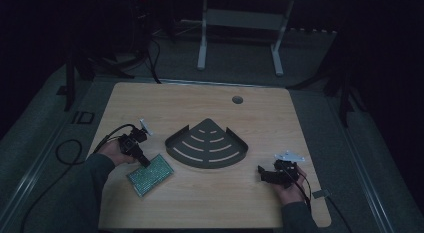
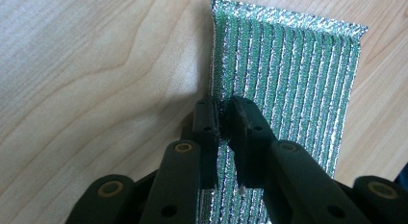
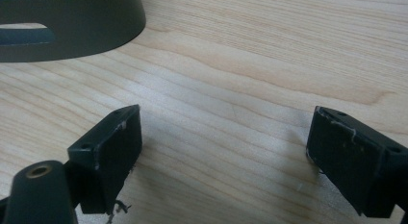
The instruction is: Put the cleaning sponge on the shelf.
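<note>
A light wooden tabletop [image 1: 200, 203] sits in a dim room, and the person's forearms come in from the six o'clock edge. At about eight o'clock on the tabletop, the person's left hand [image 1: 111, 152] holds the left claw [image 1: 146, 163], which points down toward four o'clock onto a green, glittery ribbed cloth [image 1: 150, 174] lying flat on the wood. In the left gripper view the left claw [image 2: 222, 117] has its two black jaws drawn nearly together on the near edge of the cloth [image 2: 298, 75], pinching a small fold of it between the tips; the cloth's silver and green stripes run away from the jaws, and its far corners curl up slightly. A black cable [image 1: 75, 148] loops from this claw off the nine o'clock edge of the tabletop. At the centre of the tabletop, just to the three o'clock side of the cloth and apart from it, lies a dark fan-shaped tray [image 1: 237, 155] with curved slots in its floor and a low wall along its rounded edge. Beyond it, near twelve o'clock, there is a small round hole [image 1: 237, 99] in the tabletop. At about four o'clock the person's right hand [image 1: 290, 190] holds the right claw [image 1: 261, 172], which points toward nine o'clock. In the right gripper view the right claw [image 3: 223, 156] stands wide open with bare wood between its jaws and nothing held, and the tray's [image 3: 96, 22] wall shows at the upper left.
</note>
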Action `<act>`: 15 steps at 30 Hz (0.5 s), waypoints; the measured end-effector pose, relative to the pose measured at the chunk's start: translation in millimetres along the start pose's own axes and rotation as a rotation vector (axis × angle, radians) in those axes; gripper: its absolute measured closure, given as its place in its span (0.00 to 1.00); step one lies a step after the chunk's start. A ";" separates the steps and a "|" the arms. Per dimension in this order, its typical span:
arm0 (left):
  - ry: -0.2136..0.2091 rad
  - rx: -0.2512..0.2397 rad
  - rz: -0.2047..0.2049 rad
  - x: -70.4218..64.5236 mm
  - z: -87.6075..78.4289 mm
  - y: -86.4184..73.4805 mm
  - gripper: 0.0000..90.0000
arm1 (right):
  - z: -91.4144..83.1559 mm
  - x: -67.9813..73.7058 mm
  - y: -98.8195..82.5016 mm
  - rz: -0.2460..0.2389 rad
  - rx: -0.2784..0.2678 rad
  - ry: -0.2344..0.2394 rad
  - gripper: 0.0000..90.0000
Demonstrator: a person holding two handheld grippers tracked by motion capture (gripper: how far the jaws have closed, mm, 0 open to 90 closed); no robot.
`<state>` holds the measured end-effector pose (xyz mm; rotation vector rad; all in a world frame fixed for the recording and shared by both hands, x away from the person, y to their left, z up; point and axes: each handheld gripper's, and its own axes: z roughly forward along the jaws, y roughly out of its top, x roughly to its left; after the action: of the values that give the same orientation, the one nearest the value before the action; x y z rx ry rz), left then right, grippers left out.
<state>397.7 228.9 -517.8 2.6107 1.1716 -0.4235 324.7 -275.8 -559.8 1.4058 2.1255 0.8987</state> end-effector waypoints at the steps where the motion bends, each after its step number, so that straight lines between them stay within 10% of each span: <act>1: 0.006 0.012 0.006 -0.9 -0.1 1.3 0.91 | 0.0 0.0 0.0 0.000 0.000 0.000 0.13; 15: 0.076 0.046 0.029 -21.3 -7.6 4.5 1.00 | 0.0 -0.1 0.0 -0.001 0.000 0.001 0.13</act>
<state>388.8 214.1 -502.6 2.7020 1.1593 -0.3527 324.8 -275.9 -559.8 1.4046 2.1265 0.8992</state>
